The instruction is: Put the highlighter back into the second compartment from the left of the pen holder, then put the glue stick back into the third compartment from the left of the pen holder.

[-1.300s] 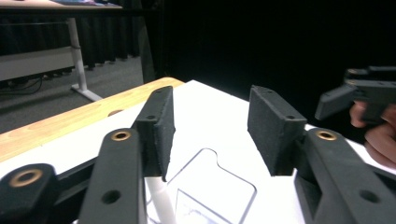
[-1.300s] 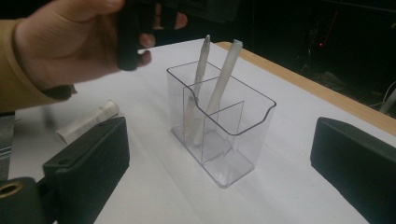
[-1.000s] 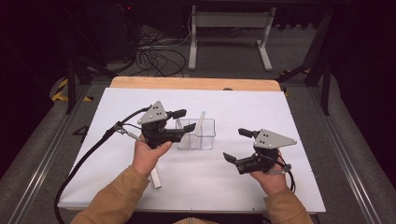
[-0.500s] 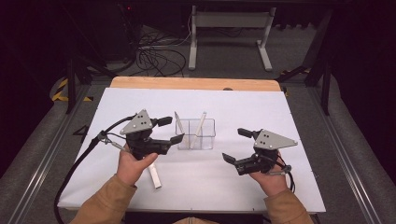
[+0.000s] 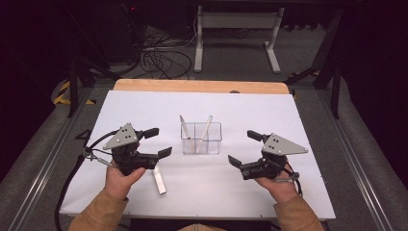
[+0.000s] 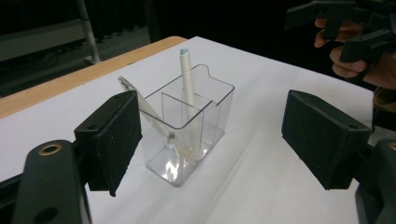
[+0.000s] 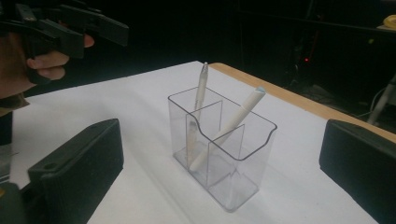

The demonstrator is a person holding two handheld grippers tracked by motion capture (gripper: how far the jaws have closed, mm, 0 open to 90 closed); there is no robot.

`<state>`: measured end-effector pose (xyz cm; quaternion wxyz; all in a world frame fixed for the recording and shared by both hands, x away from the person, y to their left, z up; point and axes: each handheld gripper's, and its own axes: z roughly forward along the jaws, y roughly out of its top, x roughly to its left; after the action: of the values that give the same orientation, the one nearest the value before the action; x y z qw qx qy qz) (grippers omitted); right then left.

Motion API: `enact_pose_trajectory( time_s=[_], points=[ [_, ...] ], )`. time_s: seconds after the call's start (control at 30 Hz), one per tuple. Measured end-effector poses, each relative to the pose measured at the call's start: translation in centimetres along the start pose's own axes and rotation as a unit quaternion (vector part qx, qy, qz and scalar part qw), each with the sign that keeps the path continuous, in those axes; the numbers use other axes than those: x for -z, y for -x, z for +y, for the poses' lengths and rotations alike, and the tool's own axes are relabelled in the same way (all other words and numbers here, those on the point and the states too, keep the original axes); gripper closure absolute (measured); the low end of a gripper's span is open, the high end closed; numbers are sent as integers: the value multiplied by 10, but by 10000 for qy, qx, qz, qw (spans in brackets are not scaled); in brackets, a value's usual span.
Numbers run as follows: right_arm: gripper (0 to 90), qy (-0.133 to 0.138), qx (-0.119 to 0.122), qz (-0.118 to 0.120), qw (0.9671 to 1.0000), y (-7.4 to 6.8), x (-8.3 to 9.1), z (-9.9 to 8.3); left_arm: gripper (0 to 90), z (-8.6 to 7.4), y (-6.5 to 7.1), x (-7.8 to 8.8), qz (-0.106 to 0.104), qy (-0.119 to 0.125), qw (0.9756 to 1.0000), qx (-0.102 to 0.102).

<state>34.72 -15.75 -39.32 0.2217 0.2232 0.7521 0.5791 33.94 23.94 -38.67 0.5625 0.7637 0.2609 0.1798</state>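
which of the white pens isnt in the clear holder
The pen lying flat on the table, just beside the left gripper. The other two pens stand leaning inside the clear holder.

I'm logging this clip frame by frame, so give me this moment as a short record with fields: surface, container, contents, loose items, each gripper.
surface: white table
container: clear holder, upright, divided into compartments
contents: two white pens, leaning apart
loose items: a white pen lying on the table near the left gripper
left gripper: open, holding nothing, left of the holder
right gripper: open, holding nothing, right of the holder
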Motion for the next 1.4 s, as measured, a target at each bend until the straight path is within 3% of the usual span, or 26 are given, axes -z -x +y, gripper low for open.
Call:
enact_pose_trajectory(
  time_s=[0.2, 0.37, 0.5, 0.6, 0.73, 0.83, 0.93, 1.2, 1.4],
  points=[
    [1, 56, -61, -78, 9999, -3, -1, -1, 196, -6, -3, 4, 51, -2, 10000, 0],
    [4, 111, -245, -55, 9996, -3, 0, -1, 192, -10, -6, 7, 110, 12, 9999, -6],
    [22, 12, -154, -78, 9999, -3, 0, -1, 192, -12, -6, 11, 167, -6, 9999, -30],
    [100, -116, -44, -21, 9999, -6, 0, 2, 191, -18, -4, 17, 203, 4, 9998, -19],
    [176, -165, 161, 19, 9997, -13, -1, 4, 191, -27, -5, 26, 201, 93, 9996, 155],
    [188, -202, 192, 87, 9996, -16, -3, 6, 186, -30, -5, 31, 311, 34, 9994, 122],
    [226, -244, 240, 80, 9994, -18, -5, 7, 181, -34, -2, 34, 515, -122, 9986, -67],
    [272, -329, 261, 182, 9990, -20, -9, 11, 181, -43, -4, 43, 430, -120, 9989, 119],
    [297, -527, 175, 267, 9981, -22, -13, 12, 171, -45, -2, 45, 443, -183, 9988, 79]
  ],
)
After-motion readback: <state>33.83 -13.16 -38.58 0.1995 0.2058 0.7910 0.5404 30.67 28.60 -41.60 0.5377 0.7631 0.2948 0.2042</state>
